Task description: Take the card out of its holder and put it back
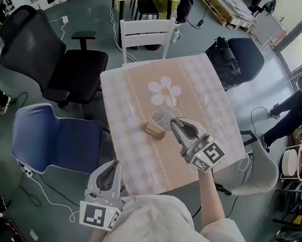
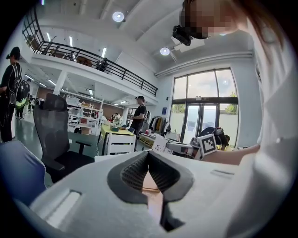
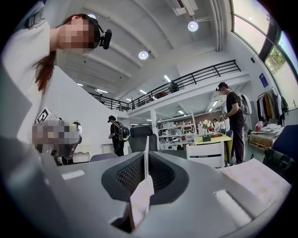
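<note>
A small wooden card holder (image 1: 154, 129) sits on the tablecloth near the middle of the table (image 1: 135, 164). My right gripper (image 1: 173, 120) reaches in from the right and is shut on the pale card (image 1: 162, 118), right beside and above the holder. Whether the card's lower edge is in the slot is unclear. In the right gripper view the card (image 3: 141, 197) stands edge-on between the pads of that gripper (image 3: 145, 155). My left gripper (image 1: 115, 164) hangs off the table's near left corner. It is shut (image 2: 148, 154) with nothing in it.
Chairs ring the table: a white wooden chair (image 1: 146, 32) at the far side, a black office chair (image 1: 51, 53) and a blue chair (image 1: 58, 140) on the left, a grey chair (image 1: 259, 167) on the right. A person's leg (image 1: 294, 108) shows at the right edge.
</note>
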Motion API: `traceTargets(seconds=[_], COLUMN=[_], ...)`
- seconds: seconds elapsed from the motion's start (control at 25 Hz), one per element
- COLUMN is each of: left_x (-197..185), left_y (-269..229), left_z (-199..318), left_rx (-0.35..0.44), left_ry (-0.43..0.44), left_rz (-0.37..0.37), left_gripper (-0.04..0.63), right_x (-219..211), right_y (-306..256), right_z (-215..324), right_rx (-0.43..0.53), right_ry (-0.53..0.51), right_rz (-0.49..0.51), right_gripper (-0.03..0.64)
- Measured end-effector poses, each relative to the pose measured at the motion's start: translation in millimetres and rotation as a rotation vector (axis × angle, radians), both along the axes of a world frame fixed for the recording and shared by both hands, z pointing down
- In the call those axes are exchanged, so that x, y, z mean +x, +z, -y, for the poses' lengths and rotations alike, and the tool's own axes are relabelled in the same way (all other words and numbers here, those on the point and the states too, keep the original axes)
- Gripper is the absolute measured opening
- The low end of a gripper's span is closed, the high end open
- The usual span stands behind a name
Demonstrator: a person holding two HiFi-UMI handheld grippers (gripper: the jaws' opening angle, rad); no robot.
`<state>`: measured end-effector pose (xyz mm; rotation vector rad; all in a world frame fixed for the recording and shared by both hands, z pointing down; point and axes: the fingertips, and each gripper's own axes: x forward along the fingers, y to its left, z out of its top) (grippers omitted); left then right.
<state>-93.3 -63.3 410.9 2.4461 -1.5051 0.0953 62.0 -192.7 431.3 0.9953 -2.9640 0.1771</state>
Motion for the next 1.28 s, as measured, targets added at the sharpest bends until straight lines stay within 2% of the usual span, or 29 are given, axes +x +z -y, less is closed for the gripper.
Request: traceTargets(seconds=[0.88, 1.28], left_x=[-6.0, -7.6], left_y=[1.5, 3.4], left_z=[2.4, 4.3], left_rx=[-0.016, -0.024], left_ry=[-0.037, -0.047], left_rz=[-0.018, -0.016], left_gripper=[0.0, 0.0], right_x=[-3.2, -9.3], right_y=[51.1, 69.1], right_z=[8.4, 12.6], right_rx=[-0.082, -0.108], right_ry=[-0.093, -0.162], right_rz=[-0.085, -0.084], right_gripper=[0.02, 0.02])
